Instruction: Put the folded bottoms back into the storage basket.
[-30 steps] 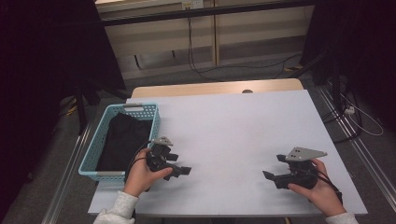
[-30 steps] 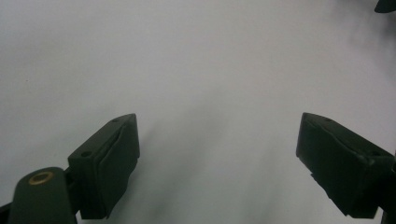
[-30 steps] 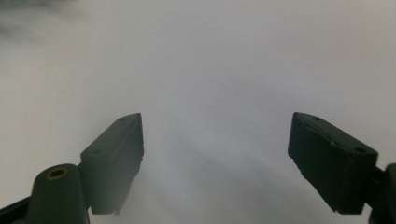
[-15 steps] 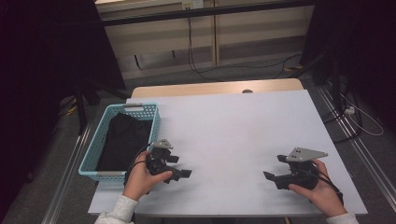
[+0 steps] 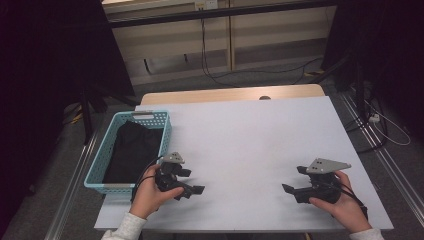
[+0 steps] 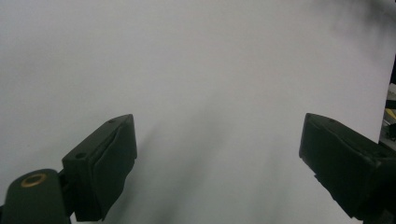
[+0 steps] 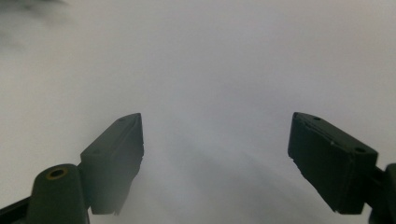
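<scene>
My left gripper (image 5: 192,181) rests low over the white table (image 5: 240,145) near its front left, just right of the basket, jaws pointing right. Its jaws stand wide apart in the left gripper view (image 6: 217,154) with bare table between them. My right gripper (image 5: 292,180) is held near the front right of the table, jaws pointing left toward the middle. In the right gripper view (image 7: 215,154) its jaws are also spread wide with nothing between them. A light blue plastic basket (image 5: 102,162) at the table's left edge holds a black cloth (image 5: 131,150).
A wooden strip (image 5: 230,94) runs along the table's far edge. Cables (image 5: 385,125) lie on the floor to the right, and a dark stand (image 5: 87,100) rises beyond the basket. White tabletop stretches between the two grippers.
The left hand has shifted slightly right along the front of the table. The right hand has stayed where it was.
</scene>
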`<state>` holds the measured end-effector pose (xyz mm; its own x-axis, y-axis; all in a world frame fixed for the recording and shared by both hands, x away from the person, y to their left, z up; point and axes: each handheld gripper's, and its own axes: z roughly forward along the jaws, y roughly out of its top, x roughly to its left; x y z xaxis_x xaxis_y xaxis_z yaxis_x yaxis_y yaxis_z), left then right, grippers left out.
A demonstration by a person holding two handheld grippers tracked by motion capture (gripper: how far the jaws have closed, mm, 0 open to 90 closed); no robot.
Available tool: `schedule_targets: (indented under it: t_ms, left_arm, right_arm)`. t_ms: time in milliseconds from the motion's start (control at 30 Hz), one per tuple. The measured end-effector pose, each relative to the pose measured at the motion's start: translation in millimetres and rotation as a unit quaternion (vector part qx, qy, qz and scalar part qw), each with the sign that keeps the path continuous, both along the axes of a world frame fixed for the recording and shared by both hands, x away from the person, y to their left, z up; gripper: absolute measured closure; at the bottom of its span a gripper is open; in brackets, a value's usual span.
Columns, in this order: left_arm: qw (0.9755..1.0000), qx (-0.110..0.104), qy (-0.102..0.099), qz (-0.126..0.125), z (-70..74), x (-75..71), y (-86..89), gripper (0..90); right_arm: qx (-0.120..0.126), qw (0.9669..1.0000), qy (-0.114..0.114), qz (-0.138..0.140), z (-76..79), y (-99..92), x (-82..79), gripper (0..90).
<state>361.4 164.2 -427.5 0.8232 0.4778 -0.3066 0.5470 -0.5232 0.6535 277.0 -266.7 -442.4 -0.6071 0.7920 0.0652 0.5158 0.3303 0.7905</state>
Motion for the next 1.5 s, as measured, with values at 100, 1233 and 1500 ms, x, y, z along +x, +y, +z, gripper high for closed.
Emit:
schedule_targets:
  t_ms: [100, 1233, 1500]
  left_arm:
    - [1.0, 0.0, -0.003, -0.001, -0.1, -1.4, 0.5, 10.8]
    - [0.9999, -0.006, -0.009, -0.003, -3.3, -11.6, 5.1, 9.8]
    - [0.9999, -0.008, -0.01, -0.002, -3.6, -12.9, 6.8, 9.7]
  right_arm:
    - [0.0, 1.0, 0.0, 0.0, 0.2, 0.4, -0.3, 18.1]
    - [-0.003, 1.0, -0.002, 0.003, 0.8, 0.9, -1.5, 18.1]
    - [-0.003, 1.0, -0.002, 0.002, 0.7, 0.9, -1.7, 18.1]
